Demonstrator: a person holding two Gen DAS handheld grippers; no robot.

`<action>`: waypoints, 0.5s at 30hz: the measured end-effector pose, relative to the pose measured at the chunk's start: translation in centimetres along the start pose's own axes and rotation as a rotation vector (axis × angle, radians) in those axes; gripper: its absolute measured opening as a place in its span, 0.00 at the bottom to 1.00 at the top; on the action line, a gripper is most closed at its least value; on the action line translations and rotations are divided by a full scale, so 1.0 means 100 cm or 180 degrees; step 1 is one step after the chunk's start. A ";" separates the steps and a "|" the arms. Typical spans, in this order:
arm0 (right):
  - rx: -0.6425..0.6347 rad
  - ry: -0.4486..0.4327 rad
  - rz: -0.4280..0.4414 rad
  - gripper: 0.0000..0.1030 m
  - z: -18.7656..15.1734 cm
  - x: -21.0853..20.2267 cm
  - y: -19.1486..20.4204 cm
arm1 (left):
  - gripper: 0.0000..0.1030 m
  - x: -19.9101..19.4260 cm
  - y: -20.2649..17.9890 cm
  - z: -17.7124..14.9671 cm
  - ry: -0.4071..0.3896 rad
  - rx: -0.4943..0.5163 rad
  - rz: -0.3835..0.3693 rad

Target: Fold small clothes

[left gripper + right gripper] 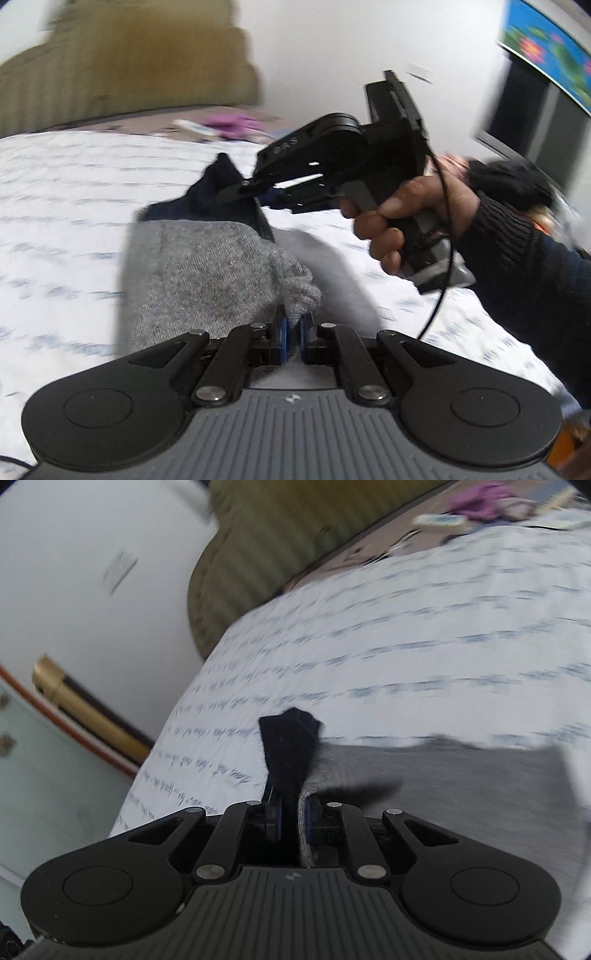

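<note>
Under your tools lies the bed, covered by a white quilted bedspread with rows of faint blue marks (55, 206); it fills most of both views. At its far edge an olive-green ribbed cushion (258, 554) leans against the white wall, and near it sits a blurred purple cloth (232, 123) beside some small items too smeared to name.

The grey knitted sock with a dark navy toe end (207, 266) is stretched between your two tools, raised off the bedspread and casting a grey shadow to its right. Its grey end comes toward the left camera, and the navy end points away toward the right tool.

Your right hand (402, 221), in a dark ribbed sleeve (517, 258), grips the handle of the right gripper (293, 821). Its jaws are closed almost fully, pinching the navy end of the sock; the fabric stands up between the blue pads in the right wrist view.

Your left gripper (293, 332) is clamped tight on the bunched grey edge of the sock, with the knit pressed between its blue pads (282, 328).
</note>
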State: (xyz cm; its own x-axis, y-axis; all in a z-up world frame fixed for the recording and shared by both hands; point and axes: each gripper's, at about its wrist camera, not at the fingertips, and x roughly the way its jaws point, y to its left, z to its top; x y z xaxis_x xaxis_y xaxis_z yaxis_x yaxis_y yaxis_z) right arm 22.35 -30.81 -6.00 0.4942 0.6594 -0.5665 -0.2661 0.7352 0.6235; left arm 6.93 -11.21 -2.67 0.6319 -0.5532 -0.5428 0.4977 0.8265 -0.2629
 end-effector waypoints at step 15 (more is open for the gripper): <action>0.0598 -0.0393 -0.0123 0.14 -0.039 -0.060 -0.105 | 0.06 0.077 -0.056 -0.011 0.0502 0.0398 -0.0284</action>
State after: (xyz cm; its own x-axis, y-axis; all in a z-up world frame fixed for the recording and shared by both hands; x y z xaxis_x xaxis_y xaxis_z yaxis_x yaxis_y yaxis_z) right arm 19.00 -41.87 -11.28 0.6018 0.5984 -0.5289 -0.0918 0.7097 0.6985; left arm 8.35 -19.97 -6.29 0.4861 -0.5923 -0.6425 0.6236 0.7502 -0.2198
